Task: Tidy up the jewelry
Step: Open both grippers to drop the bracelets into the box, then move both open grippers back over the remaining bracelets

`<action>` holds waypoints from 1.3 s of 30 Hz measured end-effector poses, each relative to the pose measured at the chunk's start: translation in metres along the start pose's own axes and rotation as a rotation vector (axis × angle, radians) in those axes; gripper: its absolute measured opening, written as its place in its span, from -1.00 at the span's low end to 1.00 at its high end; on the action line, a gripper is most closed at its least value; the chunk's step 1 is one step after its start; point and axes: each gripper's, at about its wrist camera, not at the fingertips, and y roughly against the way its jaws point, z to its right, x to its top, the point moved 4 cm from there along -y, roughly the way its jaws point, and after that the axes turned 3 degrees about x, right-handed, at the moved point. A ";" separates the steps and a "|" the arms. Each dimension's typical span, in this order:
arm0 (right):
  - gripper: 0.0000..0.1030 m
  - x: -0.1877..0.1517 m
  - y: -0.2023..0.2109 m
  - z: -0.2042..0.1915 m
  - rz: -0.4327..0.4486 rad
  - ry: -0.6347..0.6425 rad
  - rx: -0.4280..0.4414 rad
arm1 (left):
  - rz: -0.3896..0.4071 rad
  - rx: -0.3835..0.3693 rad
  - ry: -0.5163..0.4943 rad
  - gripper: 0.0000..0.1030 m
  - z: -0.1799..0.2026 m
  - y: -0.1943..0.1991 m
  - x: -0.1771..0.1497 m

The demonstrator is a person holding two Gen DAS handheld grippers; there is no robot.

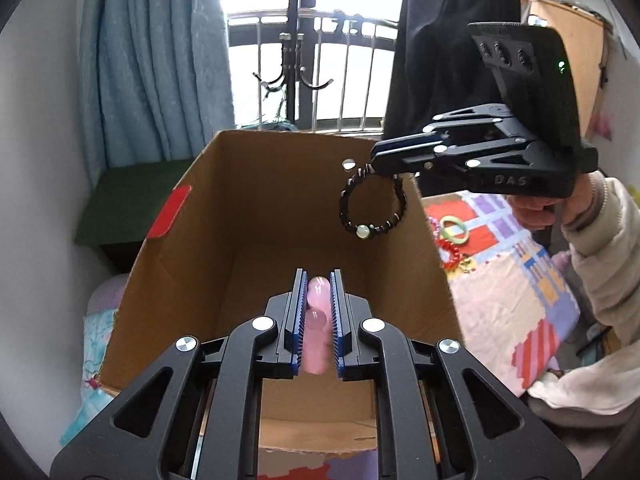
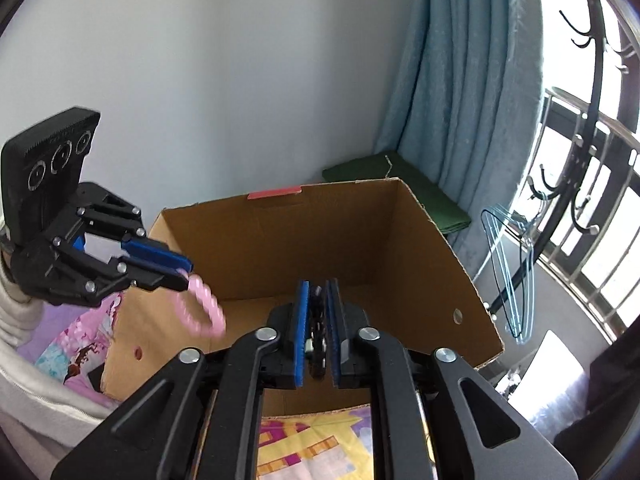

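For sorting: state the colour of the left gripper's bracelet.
Pale pink bead bracelet, clearest in the right wrist view.

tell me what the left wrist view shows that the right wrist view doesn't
Only the left wrist view: loose jewelry on the patchwork mat beside the box, and a hanging black garment.
Only the right wrist view: a blue hanger.
Both: the cardboard box, the pink bracelet in the left gripper, the dark bracelet in the right gripper.

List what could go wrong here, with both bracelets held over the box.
1. The dark bracelet hangs from the right gripper near the box wall's top edge; released here, it might catch the rim.
2. The pink bracelet dangles from the left gripper by a small bite and could slip early.
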 end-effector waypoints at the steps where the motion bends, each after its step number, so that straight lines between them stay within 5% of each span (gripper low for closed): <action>1: -0.47 -0.001 0.003 0.001 0.010 -0.007 0.000 | 0.000 0.026 0.014 0.01 -0.003 0.000 0.001; 3: -0.45 0.000 0.008 0.003 0.022 -0.015 -0.001 | 0.034 0.065 0.028 0.44 -0.006 0.007 0.004; 4: -0.45 -0.001 0.010 0.004 0.026 -0.015 -0.004 | 0.041 0.063 0.026 0.46 -0.006 0.009 0.006; 16: -0.44 -0.034 0.063 0.041 0.058 -0.092 -0.078 | 0.088 0.007 -0.043 0.46 0.047 0.008 0.031; 39: -0.44 -0.145 0.149 0.123 0.023 -0.210 -0.233 | 0.058 -0.144 -0.150 0.46 0.183 -0.075 0.080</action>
